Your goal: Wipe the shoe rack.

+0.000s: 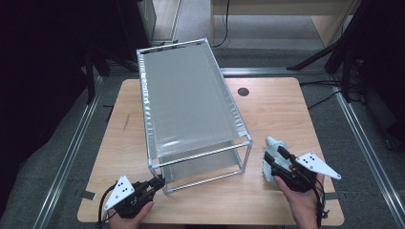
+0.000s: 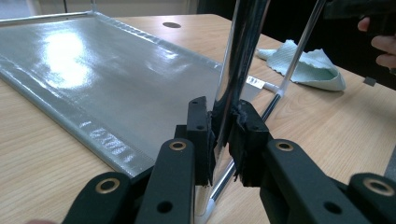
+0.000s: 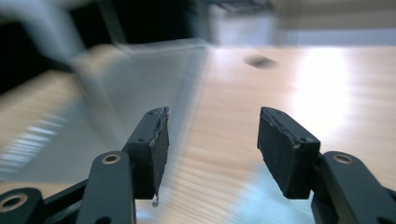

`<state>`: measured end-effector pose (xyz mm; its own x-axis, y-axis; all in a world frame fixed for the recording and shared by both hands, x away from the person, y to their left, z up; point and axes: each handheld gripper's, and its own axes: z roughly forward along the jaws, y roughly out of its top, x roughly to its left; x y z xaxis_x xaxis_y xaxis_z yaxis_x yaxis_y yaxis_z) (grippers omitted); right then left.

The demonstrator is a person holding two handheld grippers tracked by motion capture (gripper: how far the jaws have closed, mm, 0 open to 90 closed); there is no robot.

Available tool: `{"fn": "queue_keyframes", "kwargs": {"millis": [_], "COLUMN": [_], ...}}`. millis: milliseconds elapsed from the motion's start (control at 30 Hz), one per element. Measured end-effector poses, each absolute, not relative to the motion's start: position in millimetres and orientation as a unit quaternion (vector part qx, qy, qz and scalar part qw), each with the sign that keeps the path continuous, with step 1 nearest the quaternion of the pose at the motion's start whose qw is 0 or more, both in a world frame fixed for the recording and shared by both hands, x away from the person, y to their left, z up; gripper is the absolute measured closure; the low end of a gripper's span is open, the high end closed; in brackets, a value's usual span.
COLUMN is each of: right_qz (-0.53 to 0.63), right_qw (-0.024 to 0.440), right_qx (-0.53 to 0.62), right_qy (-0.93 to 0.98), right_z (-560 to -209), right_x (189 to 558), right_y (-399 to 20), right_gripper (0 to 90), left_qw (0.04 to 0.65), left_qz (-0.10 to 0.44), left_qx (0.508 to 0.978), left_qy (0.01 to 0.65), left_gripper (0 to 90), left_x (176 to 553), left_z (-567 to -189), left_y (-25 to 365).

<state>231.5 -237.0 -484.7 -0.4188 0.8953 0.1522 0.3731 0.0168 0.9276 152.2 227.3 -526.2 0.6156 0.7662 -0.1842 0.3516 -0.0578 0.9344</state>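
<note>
A metal-framed rack (image 1: 191, 95) with grey fabric shelves stands on the wooden table (image 1: 282, 109). My left gripper (image 1: 160, 181) is at the rack's near left corner. In the left gripper view it (image 2: 224, 126) is shut on the shiny upright post (image 2: 238, 70), with the pads pressed on both sides. A crumpled pale green cloth (image 1: 274, 141) lies on the table to the right of the rack. My right gripper (image 1: 274, 156) hovers just over it. Its jaws (image 3: 212, 135) stand open with nothing between them. The cloth (image 2: 313, 70) also lies beyond the post.
A dark round cable hole (image 1: 243, 91) sits in the table behind the rack's right side. The lower grey shelf (image 2: 93, 70) lies flat near the tabletop. Metal floor rails and dark stands surround the table. The right gripper view is motion-blurred.
</note>
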Motion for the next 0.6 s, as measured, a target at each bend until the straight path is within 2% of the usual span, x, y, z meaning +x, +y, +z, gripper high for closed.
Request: {"fn": "queue_keyframes", "kwargs": {"millis": [33,167,400,500,600], "right_qz": [0.488,0.434,0.375,0.366,0.331], "right_qw": [0.262,0.237,0.225,0.22,0.245], "right_qx": [0.494,0.526,0.539,0.54,0.527], "right_qy": [0.67,0.692,0.72,0.725,0.743], "right_z": [-488,-502,-533,-541,-549], "right_x": [234,238,245,249,250], "right_y": [-242,-257,-261,-257,-249], "right_gripper": [42.3,38.9,36.4,40.5,52.0], "left_qw": [0.56,0.562,0.567,0.568,0.57], "left_qz": [0.184,0.179,0.167,0.163,0.16], "left_qx": [0.704,0.707,0.718,0.722,0.721], "left_qy": [0.396,0.39,0.367,0.359,0.359], "left_gripper": [79.1,79.1,79.3,79.2,78.2], "left_x": [152,151,150,149,149], "left_z": [-526,-526,-526,-527,-527], "left_y": [227,223,211,207,205]}}
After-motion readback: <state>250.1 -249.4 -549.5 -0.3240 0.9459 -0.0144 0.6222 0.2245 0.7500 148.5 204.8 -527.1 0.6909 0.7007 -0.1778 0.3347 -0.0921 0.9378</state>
